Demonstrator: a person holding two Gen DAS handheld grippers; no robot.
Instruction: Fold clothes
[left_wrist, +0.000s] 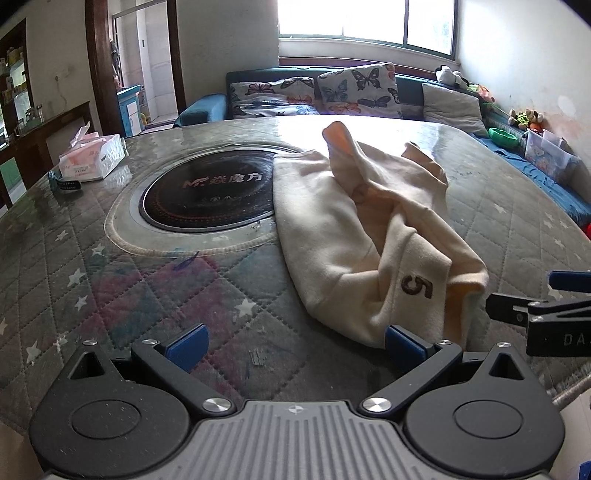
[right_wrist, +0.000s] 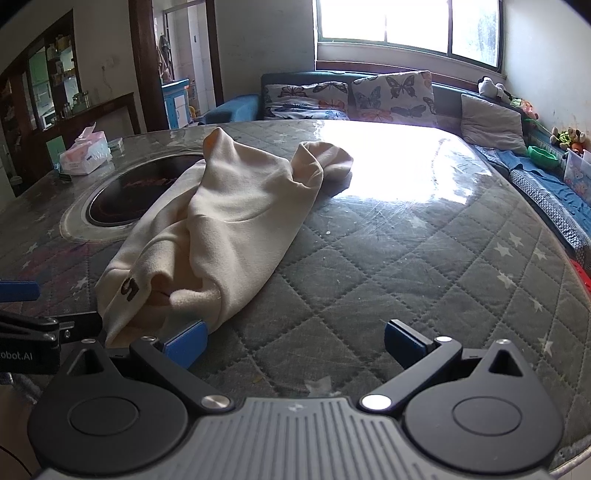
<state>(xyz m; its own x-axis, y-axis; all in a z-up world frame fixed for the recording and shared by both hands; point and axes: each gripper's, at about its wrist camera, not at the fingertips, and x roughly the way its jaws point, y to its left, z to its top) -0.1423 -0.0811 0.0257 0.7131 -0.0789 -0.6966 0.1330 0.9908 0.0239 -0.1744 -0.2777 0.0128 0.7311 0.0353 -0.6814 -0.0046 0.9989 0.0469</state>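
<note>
A cream garment (left_wrist: 354, 236) with a dark "5" printed on it lies crumpled on the quilted table cover (left_wrist: 110, 280), partly over the black cooktop disc. In the right wrist view the same garment (right_wrist: 229, 221) stretches from near-left to the middle. My left gripper (left_wrist: 295, 349) is open at the table's near edge, its right blue pad touching the garment's near hem. My right gripper (right_wrist: 293, 345) is open too, its left pad right beside the garment's near end. Nothing sits between either pair of fingers. Each gripper shows at the other view's edge.
A round black induction cooktop (left_wrist: 207, 192) is set into the table. A tissue box (left_wrist: 90, 157) stands at the far left. Behind the table runs a sofa (left_wrist: 332, 92) with butterfly cushions, toys and a plastic box along the right wall.
</note>
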